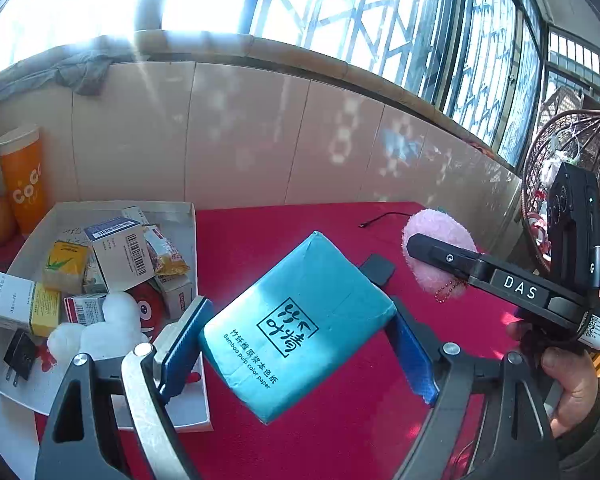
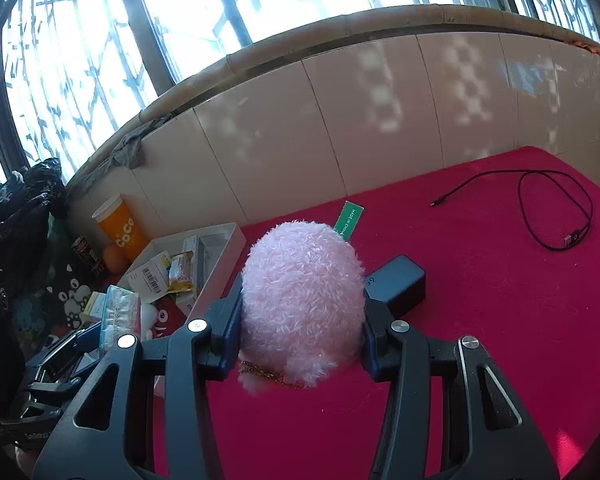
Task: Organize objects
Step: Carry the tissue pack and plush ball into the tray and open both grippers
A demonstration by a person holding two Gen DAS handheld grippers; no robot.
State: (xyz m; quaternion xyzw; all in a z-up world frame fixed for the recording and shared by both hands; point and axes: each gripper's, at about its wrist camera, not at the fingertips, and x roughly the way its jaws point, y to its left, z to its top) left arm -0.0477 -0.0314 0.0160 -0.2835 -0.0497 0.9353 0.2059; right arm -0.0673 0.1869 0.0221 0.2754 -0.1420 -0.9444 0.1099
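My left gripper [image 1: 296, 344] is shut on a teal tissue pack [image 1: 296, 328] with black print, held above the red tablecloth [image 1: 280, 232] just right of the white tray [image 1: 40, 392]. My right gripper [image 2: 300, 316] is shut on a pink fluffy plush [image 2: 302, 304] with a green tag and a bead chain, low over the cloth; the plush also shows in the left wrist view [image 1: 440, 256]. The tray holds several small boxes [image 1: 120, 252], a snack packet, a red-and-white plush toy [image 1: 116, 320] and a black plug [image 1: 20, 354].
A black power bank [image 2: 398, 282] lies just behind the pink plush. A black cable [image 2: 556, 208] loops at the far right. An orange Coco cup [image 1: 24, 180] and an orange fruit stand by the tiled wall left of the tray. A wicker hanging chair [image 1: 572, 160] is at right.
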